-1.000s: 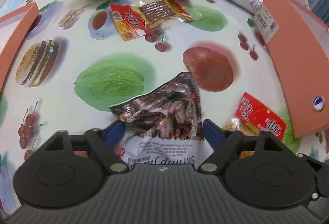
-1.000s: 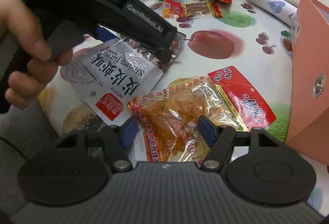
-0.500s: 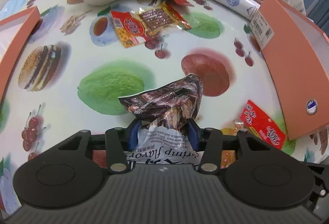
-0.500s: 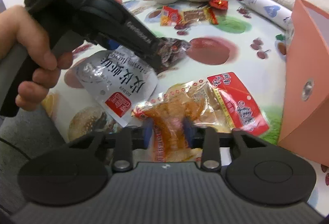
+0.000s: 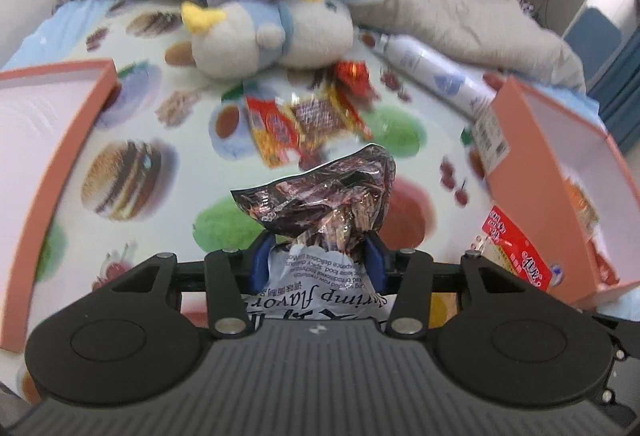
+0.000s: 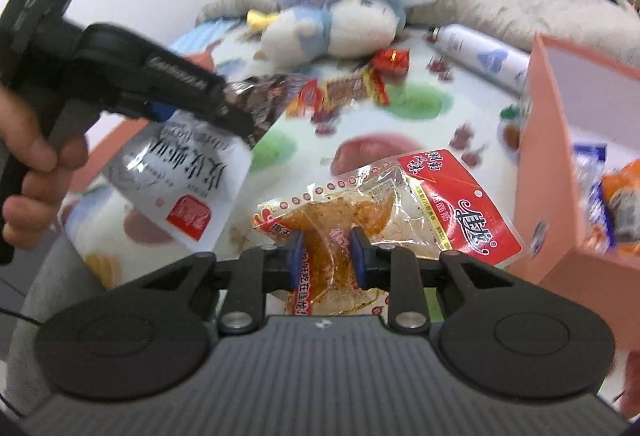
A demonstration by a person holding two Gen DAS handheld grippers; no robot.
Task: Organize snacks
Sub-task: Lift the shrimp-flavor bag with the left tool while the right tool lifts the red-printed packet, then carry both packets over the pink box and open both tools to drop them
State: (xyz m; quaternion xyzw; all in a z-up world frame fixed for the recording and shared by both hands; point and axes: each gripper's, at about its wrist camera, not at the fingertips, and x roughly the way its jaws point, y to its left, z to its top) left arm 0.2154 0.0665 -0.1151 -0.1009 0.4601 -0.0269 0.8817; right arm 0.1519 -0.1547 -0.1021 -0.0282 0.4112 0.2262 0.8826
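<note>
Left wrist view: the left gripper (image 5: 318,256) has its jaws clamped on the shrimp-flavour packet (image 5: 320,196), pinching it across the crumpled middle so the dark foil end fans out beyond the blue pads and the white printed end trails back under the camera. The packet looks light and soft; the film creases rather than resists, so a hold across the bunched waist seems safer than one on a slick flat corner. In the right wrist view the same packet hangs clear of the bed (image 6: 460,108), its white end drooping below the left gripper (image 6: 236,116).

The right gripper (image 6: 326,256) has its jaws shut on the clear spicy snack pouch (image 6: 360,208), gripping the near edge, where the film has folded into a ridge. The pouch is thin, glossy and probably oily inside, so it may slide if held by the seam alone. Its red header end appears to lie against the bedspread beside the orange box (image 6: 560,156).

That box stands open just right of the pouch with wrapped snacks already inside, and I judge it the likely destination; its near wall is what the pouch must clear. A second orange box (image 5: 56,164) sits at the left. Farther back lie a red-and-yellow snack pack (image 5: 296,124), a small red candy (image 5: 352,74), a white spray bottle (image 5: 432,80) and a plush toy (image 5: 260,36), none in the direct path.
</note>
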